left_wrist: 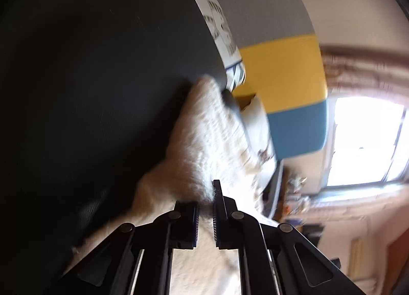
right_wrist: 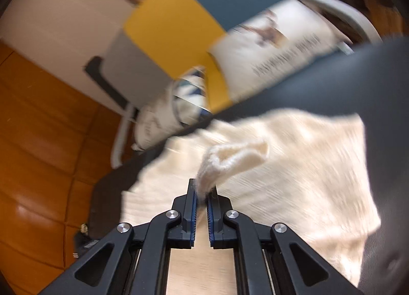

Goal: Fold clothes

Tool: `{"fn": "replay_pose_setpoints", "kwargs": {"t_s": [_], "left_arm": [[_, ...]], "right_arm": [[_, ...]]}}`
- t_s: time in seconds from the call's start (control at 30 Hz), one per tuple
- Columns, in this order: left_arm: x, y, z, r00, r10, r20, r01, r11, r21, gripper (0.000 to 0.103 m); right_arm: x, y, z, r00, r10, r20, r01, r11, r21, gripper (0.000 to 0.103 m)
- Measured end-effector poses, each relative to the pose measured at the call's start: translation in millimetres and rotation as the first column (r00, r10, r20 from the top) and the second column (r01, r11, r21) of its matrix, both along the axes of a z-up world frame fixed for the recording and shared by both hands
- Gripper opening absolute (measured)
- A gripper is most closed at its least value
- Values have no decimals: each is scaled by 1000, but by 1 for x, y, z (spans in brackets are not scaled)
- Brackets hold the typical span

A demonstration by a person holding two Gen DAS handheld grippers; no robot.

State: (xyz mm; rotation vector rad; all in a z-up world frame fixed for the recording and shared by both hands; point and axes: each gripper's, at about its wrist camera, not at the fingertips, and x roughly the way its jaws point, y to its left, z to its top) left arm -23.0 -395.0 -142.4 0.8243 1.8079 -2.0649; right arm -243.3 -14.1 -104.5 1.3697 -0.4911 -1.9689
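A cream knit garment (left_wrist: 204,126) lies on a dark tabletop (left_wrist: 102,64), blurred in both views. In the left wrist view my left gripper (left_wrist: 205,200) has its jaws drawn close together, with a fuzzy edge of the garment pinched between the pads. In the right wrist view the garment (right_wrist: 294,162) spreads over the dark tabletop (right_wrist: 358,85). My right gripper (right_wrist: 202,192) is shut on a raised, looped fold of the knit (right_wrist: 230,159), lifted a little off the rest of the cloth.
Behind the table edge stands a chair with grey, yellow and blue panels (left_wrist: 281,64) (right_wrist: 179,21), holding printed white cushions (right_wrist: 276,46). A bright window (left_wrist: 365,139) is at the right. Orange wooden floor (right_wrist: 38,141) lies below the table's left edge.
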Motion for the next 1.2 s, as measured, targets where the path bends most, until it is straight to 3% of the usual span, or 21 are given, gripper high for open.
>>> {"fn": "replay_pose_setpoints", "kwargs": {"t_s": [0.1, 0.17, 0.33, 0.47, 0.5, 0.67, 0.8, 0.87, 0.97, 1.1, 1.2], "left_arm": [[-7, 6, -3, 999, -31, 35, 32, 999, -23, 9], [-8, 8, -4, 998, -32, 47, 33, 999, -26, 9], [3, 17, 17, 999, -23, 27, 27, 986, -163, 9], [-11, 21, 10, 992, -80, 98, 95, 982, -162, 9], [-13, 21, 5, 989, -82, 119, 101, 982, -158, 9], [-4, 16, -14, 991, -93, 101, 100, 993, -65, 9], [12, 6, -17, 996, -79, 37, 77, 996, 42, 9], [27, 0, -19, 999, -52, 8, 51, 994, 99, 10], [46, -3, -17, 1000, -6, -4, 7, 993, 121, 10], [58, 0, -14, 998, 55, -23, -50, 987, 156, 12], [57, 3, -20, 996, 88, -27, -81, 976, 202, 17]], "right_arm": [[-4, 15, -31, 998, -28, 50, 27, 1000, 15, 6], [-4, 19, -32, 999, -18, 44, 18, 1000, 3, 6], [4, 18, 8, 991, 30, -130, -34, 999, -30, 6], [2, 22, -25, 998, 26, -65, -21, 996, 82, 6], [1, 25, -34, 999, 13, -39, -10, 998, 69, 6], [-2, 41, -78, 995, -48, 88, 47, 999, 9, 9], [0, 52, -82, 991, -60, 116, 67, 996, -56, 10], [-1, 56, -86, 986, -68, 152, 87, 989, -122, 17], [-4, 58, -89, 978, -97, 184, 127, 979, -162, 16], [1, 46, -69, 992, -58, 109, 70, 991, -112, 11], [0, 41, -52, 996, -35, 79, 44, 991, -127, 11]]}}
